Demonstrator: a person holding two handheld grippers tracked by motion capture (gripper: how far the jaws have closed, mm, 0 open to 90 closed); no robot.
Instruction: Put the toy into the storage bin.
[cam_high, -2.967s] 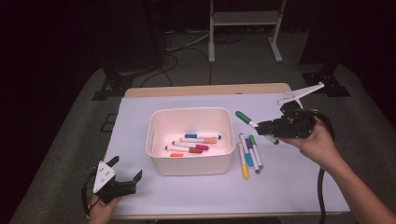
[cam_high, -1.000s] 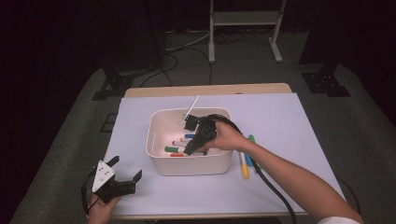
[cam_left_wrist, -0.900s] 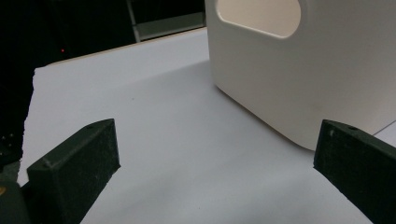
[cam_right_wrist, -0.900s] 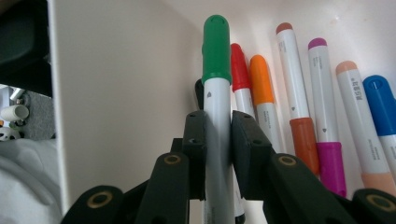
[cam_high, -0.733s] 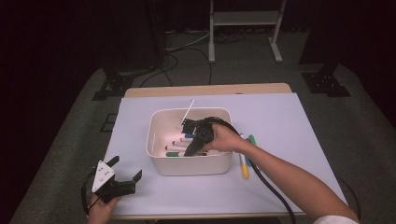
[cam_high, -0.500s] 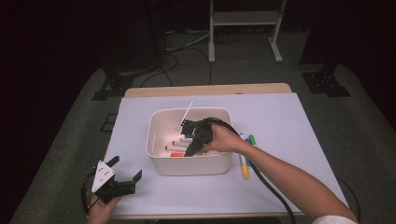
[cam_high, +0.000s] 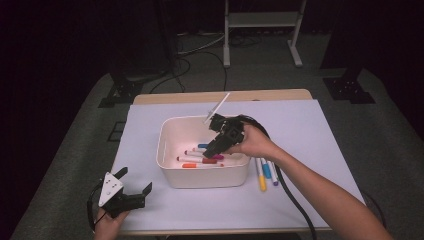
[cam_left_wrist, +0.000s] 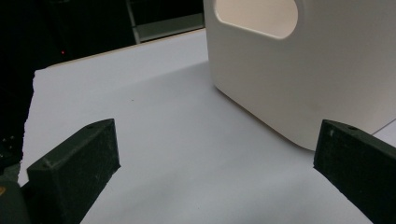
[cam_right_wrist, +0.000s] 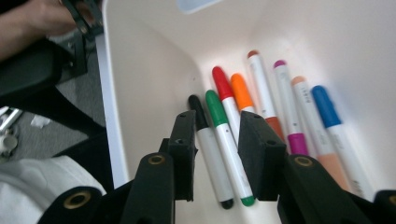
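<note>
- White bin (cam_high: 202, 177) sits mid-desk (cam_high: 150, 125) on the pale mat; bare mat all round it, widest toward the far edge and to the left.
- Right hand-held gripper (cam_high: 212, 148) reaches down into the bin from its right rim. In its own view the jaws stand parted over the bin floor, close to the near wall, which leaves little room on that side.
- Its jaws have just been opening. The green marker (cam_right_wrist: 227, 140) lies loose on the floor in the gap between them, with the black marker (cam_right_wrist: 210, 149) beside it; the pads do not seem to press on either, though the angle is steep.
- Further markers lie side by side across the floor: red (cam_right_wrist: 224, 91), orange (cam_right_wrist: 242, 93), and others with purple, peach and blue caps reaching toward the far wall.
- Three spare markers (cam_high: 266, 172) lie on the mat just right of the bin, partly under the right forearm.
- Left hand-held gripper (cam_high: 134, 196) rests at the desk's near left corner, jaws wide and empty; in its view the bin's corner (cam_left_wrist: 289, 84) is ahead, open mat between.
- Against three seconds ago: the right hand-held gripper was out over the mat right of the bin holding the green marker aloft; now it is inside the bin and the marker is down. The left one has not shifted.
</note>
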